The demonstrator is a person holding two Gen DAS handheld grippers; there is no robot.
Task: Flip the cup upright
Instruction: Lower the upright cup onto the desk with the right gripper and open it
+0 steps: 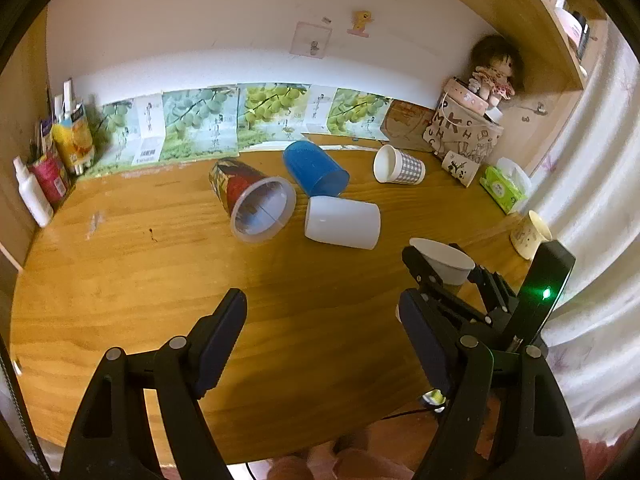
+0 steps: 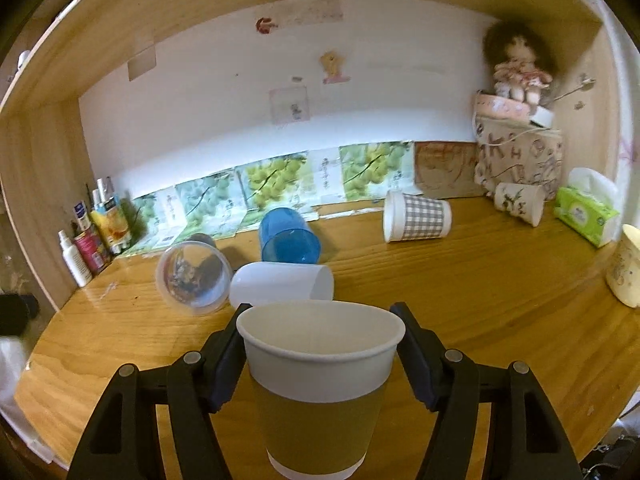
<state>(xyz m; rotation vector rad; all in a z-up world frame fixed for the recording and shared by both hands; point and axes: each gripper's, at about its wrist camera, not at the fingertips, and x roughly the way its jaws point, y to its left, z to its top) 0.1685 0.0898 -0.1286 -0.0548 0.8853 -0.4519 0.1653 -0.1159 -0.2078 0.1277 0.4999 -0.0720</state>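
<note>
**Paper cup upright between the right tool's fingers, release pending**

From where I stand, the right tool (image 2: 320,354) has the brown-sleeved paper cup (image 2: 320,384) between its two fingers, mouth up. The pads sit against the white band just under the rim on both sides, so I'd say it is pinching the cup, though lightly; the rim keeps its round shape. The cup's base hangs low in the right wrist view and I cannot tell whether it is already resting on the counter (image 2: 480,300) or just above it.

The left tool (image 1: 320,334) is spread wide with nothing between its fingers, hovering over bare wood at the near edge of the counter. In its view the held cup (image 1: 444,262) shows only as a white rim behind the right tool's black fingers.

My reading: the flip itself looks done for this cup, and the step in hand is setting it down. The next move calls for lowering until the base sits flat, then opening the fingers evenly so neither side drags the cup over.

Others lie on their sides further back: a clear printed cup (image 2: 194,278), a white cup (image 2: 282,282) touching it, a blue cup (image 2: 289,240) just behind, and a checked cup (image 2: 416,217) well apart to the right.
</note>
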